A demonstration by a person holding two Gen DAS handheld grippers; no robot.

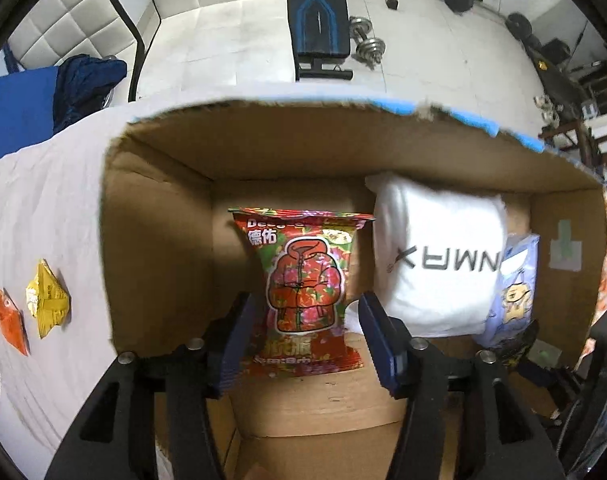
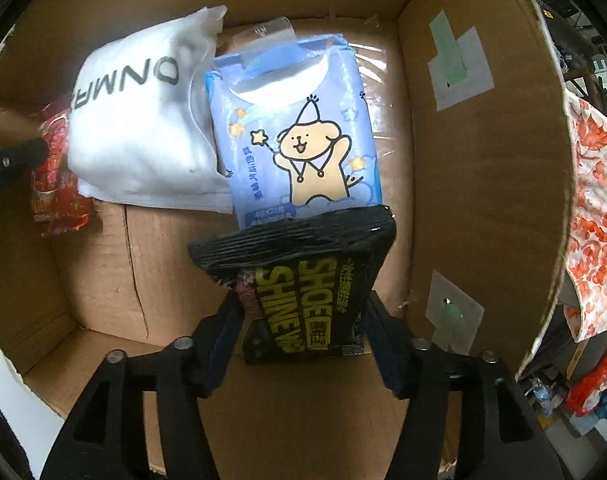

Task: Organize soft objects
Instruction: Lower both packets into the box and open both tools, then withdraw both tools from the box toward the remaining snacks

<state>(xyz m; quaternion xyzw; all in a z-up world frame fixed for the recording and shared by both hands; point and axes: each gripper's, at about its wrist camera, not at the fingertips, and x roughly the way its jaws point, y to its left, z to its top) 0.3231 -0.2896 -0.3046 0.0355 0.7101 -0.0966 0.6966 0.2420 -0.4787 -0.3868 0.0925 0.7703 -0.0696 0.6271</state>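
Observation:
Both grippers point down into a cardboard box (image 1: 163, 240). My left gripper (image 1: 307, 312) is open, and a red floral wipes pack (image 1: 303, 280) lies between its fingers on the box floor, with small gaps at the pads. My right gripper (image 2: 303, 312) is open around a black "Shoe Shine" wipes pack (image 2: 311, 292), which leans on a blue cartoon-dog tissue pack (image 2: 303, 128). A white soft pack (image 2: 143, 128) lies between the blue and red packs. In the left wrist view the white pack (image 1: 439, 256) is to the right of the red one.
The box wall (image 2: 483, 200) stands close on the right with taped labels. Outside the box, on a white cloth (image 1: 43, 200), lie a yellow sachet (image 1: 49, 304) and an orange sachet (image 1: 11, 320). A floral cloth (image 2: 595, 200) hangs to the right. A weight bench (image 1: 317, 12) stands beyond.

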